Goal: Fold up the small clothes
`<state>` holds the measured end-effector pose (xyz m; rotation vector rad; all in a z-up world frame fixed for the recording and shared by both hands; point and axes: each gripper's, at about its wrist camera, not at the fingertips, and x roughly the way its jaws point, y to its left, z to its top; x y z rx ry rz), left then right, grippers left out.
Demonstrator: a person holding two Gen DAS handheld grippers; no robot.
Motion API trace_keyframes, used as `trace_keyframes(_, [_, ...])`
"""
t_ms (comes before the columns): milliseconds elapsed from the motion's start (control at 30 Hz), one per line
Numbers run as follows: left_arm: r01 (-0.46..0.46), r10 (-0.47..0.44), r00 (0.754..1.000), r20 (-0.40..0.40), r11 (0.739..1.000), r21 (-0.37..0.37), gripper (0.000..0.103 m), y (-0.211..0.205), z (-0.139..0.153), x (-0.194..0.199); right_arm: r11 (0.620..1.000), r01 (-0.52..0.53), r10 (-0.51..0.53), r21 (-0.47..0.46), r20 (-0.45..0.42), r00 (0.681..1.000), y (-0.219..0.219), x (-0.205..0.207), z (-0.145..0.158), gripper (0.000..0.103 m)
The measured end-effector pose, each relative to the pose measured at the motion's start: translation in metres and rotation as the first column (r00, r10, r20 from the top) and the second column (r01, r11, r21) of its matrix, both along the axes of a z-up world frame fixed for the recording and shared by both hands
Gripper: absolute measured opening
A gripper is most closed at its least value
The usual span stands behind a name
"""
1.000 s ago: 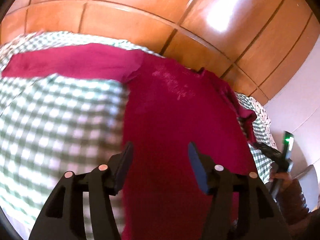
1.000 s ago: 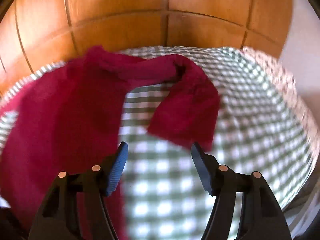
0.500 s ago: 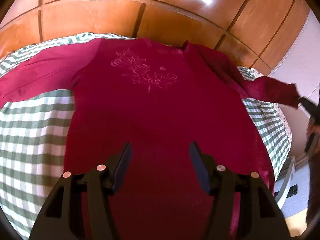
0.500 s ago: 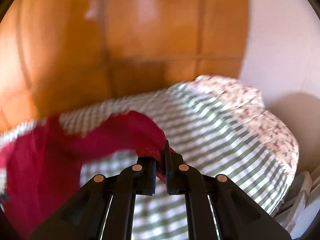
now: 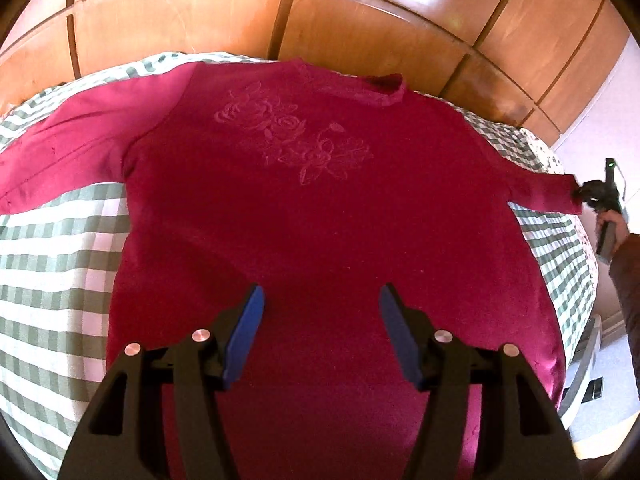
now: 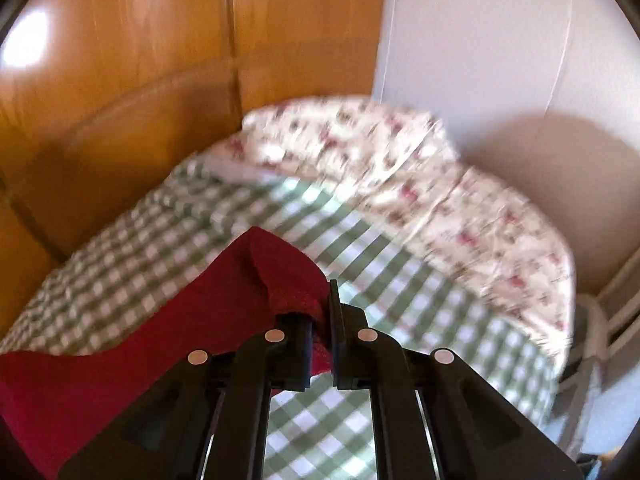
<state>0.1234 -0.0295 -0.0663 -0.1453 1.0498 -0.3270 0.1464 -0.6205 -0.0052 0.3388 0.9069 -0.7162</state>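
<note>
Two grippers: both are showing in the left wrist view, with one garment between them.
Sweater (image 5: 320, 208): magenta, long-sleeved, lying front-up and spread flat on the bed (image 5: 52, 280), its collar pointing toward 12 o'clock and its hem toward 6 o'clock.
Embroidery (image 5: 296, 136): a tone-on-tone rose motif is sitting on the chest, just below the collar.
Left gripper (image 5: 320, 320): hanging over the lower body of the sweater; its jaws are standing apart with nothing between them, blue pads facing inward.
Right gripper (image 6: 325, 320): its jaws are pressing together on the cuff of the sleeve (image 6: 292, 276); in the left wrist view it is lying at 3 o'clock, drawing that sleeve straight out past the bed's edge.
Other sleeve (image 5: 64, 152): lying flat toward 9 o'clock.
Bed cover: green-and-white check, with a floral pillow (image 6: 400, 168) at 1 o'clock in the right wrist view.
Backdrop: wooden panelling (image 5: 320, 12) is running behind the bed.
</note>
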Motion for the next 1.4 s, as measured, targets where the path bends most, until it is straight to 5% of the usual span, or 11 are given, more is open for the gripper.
trace_keyframes(67, [0.001,-0.001,1.0,0.002,1.0,0.01,0.063,-0.001,0.0,0.002,0.999,0.015,-0.017,0.049,0.049,0.999,0.001,-0.009,-0.009,0.029])
trace_keyframes(100, [0.0,0.0,1.0,0.003,1.0,0.009,0.063,-0.001,-0.001,0.003,0.997,0.024,-0.03,0.079,0.079,0.996,0.0,-0.015,-0.012,0.066])
trace_keyframes(167, [-0.002,0.002,1.0,0.005,1.0,0.007,0.064,-0.001,-0.002,0.004,0.989,0.081,-0.1,0.126,0.152,0.983,0.001,-0.037,-0.013,0.084])
trace_keyframes(333, [-0.008,0.008,1.0,0.001,1.0,0.001,0.068,-0.004,-0.007,0.004,0.926,-0.004,-0.092,0.377,0.237,0.967,0.03,-0.076,-0.043,0.076])
trace_keyframes(533, [-0.006,0.006,1.0,0.004,1.0,0.024,0.072,-0.007,-0.008,0.001,0.911,-0.018,-0.09,0.412,0.24,0.967,0.045,-0.047,-0.072,0.051])
trace_keyframes(633, [-0.023,0.023,1.0,-0.001,0.999,0.023,0.073,-0.005,-0.01,-0.001,0.92,0.03,-0.115,0.39,0.194,0.974,0.033,-0.029,-0.071,0.001])
trace_keyframes(833, [-0.025,0.025,1.0,0.004,0.999,0.025,0.074,-0.005,-0.011,-0.004,0.966,0.158,-0.183,0.206,0.109,0.977,0.019,-0.04,-0.054,0.0])
trace_keyframes(1033, [-0.044,0.044,0.999,0.012,0.999,0.004,0.077,0.002,-0.006,-0.011,0.953,0.082,-0.137,0.293,0.172,0.975,0.022,-0.062,-0.06,0.001])
trace_keyframes(1100, [-0.064,0.065,0.998,0.015,0.998,-0.012,0.077,0.009,-0.003,-0.015,0.953,0.059,-0.113,0.298,0.167,0.98,0.031,-0.068,-0.057,0.044])
trace_keyframes(1167, [-0.087,0.087,0.996,0.027,0.996,-0.014,0.078,0.018,0.001,-0.021,0.949,0.023,-0.085,0.314,0.185,0.979,0.049,-0.08,-0.053,0.07])
trace_keyframes(1400, [-0.255,0.255,0.965,0.054,0.967,-0.012,0.08,0.082,0.008,-0.05,0.821,-0.375,0.315,0.431,0.205,0.927,0.172,-0.102,-0.053,0.07])
